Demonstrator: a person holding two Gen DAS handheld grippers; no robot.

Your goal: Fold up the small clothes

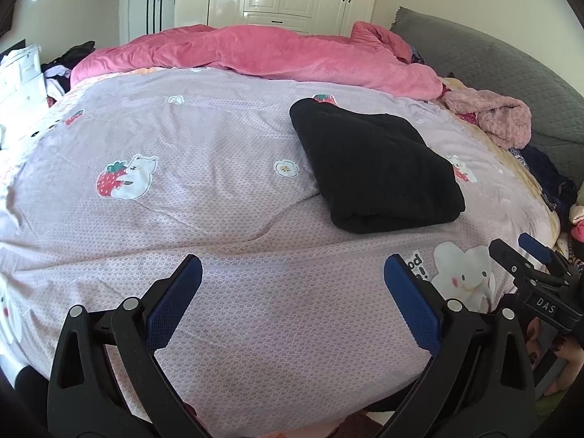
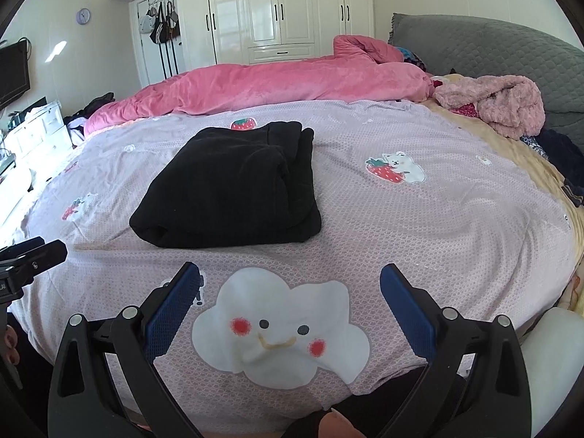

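A black garment [image 1: 376,168] lies folded into a thick rectangle on the lilac cartoon-print bedsheet [image 1: 219,200]. It also shows in the right wrist view [image 2: 233,186], left of centre. My left gripper [image 1: 292,273] is open and empty, low over the sheet near the bed's front edge, short of the garment. My right gripper [image 2: 290,281] is open and empty over a white cloud print [image 2: 281,328], just in front of the garment. The right gripper also shows at the right edge of the left wrist view [image 1: 525,252].
A pink duvet [image 1: 255,54] is bunched along the far side of the bed. A fluffy pink garment [image 2: 500,102] and dark clothes [image 2: 562,157] lie at the right by the grey headboard [image 2: 492,43]. White wardrobes [image 2: 277,11] stand behind.
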